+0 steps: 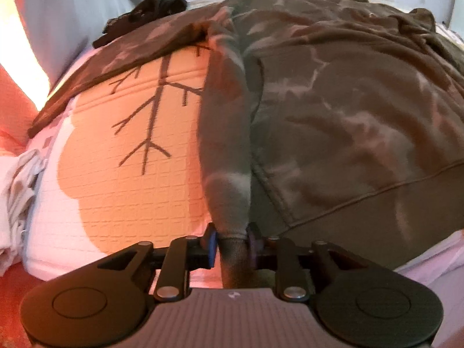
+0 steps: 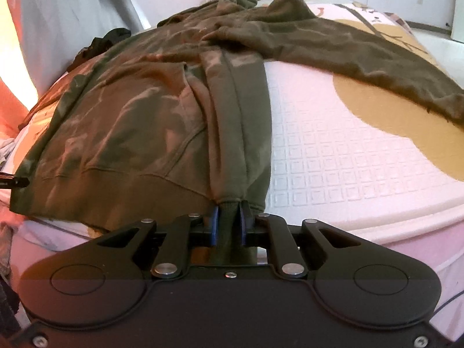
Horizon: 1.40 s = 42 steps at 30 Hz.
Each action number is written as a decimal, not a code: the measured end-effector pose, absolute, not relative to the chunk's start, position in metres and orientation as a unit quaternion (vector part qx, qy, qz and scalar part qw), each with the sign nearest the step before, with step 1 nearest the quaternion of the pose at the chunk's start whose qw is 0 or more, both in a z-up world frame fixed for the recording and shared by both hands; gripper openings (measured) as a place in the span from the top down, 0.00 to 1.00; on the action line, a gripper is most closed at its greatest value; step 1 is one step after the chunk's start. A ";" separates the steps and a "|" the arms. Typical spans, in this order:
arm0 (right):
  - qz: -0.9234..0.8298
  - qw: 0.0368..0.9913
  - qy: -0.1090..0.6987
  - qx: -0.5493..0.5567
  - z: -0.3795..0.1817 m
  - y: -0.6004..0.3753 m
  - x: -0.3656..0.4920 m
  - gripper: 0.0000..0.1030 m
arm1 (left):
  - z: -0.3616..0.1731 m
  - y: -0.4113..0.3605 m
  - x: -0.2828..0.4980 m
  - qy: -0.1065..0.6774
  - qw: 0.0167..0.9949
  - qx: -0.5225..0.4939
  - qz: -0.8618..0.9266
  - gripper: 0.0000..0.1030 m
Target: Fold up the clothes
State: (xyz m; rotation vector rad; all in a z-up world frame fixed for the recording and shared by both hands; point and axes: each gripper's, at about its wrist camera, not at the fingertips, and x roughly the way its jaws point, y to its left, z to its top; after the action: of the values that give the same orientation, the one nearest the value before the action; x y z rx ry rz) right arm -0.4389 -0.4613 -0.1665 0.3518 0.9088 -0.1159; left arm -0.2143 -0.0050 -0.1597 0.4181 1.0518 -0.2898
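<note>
An olive-green hoodie lies spread flat on the bed, hem toward me. My left gripper is shut on a pinched-up fold of its ribbed hem at the garment's left side. One sleeve stretches away to the left. In the right wrist view the hoodie fills the left half, and my right gripper is shut on the ribbed hem at its right side, the fabric bunched between the blue pads. The other sleeve lies out to the right across the bedcover.
The bedcover is white and quilted with a tan tree print. A black garment lies at the back left, and crumpled pale cloth sits off the bed's left side. Curtains hang behind. The bed's front edge runs just beyond the grippers.
</note>
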 end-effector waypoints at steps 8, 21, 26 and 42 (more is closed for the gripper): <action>-0.083 0.896 0.402 0.167 -0.141 -0.476 -0.437 0.60 | -0.137 0.005 -0.215 0.462 0.858 0.191 -0.119 0.28; -0.137 0.911 0.342 0.183 -0.095 -0.522 -0.369 0.57 | -0.068 -0.019 -0.153 0.404 0.887 0.173 -0.143 0.25; -0.138 0.921 0.317 0.182 -0.076 -0.527 -0.329 0.53 | -0.047 -0.033 -0.123 0.383 0.896 0.164 -0.152 0.20; -0.181 0.921 0.291 0.184 -0.073 -0.567 -0.147 0.34 | -0.046 -0.097 0.032 0.403 0.906 0.122 -0.039 0.12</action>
State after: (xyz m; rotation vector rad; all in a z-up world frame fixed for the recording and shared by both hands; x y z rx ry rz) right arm -0.1474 -0.5673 -0.0726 0.3776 0.5969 -0.3713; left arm 0.0323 -0.0970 -0.0459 0.2510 0.8325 -0.0816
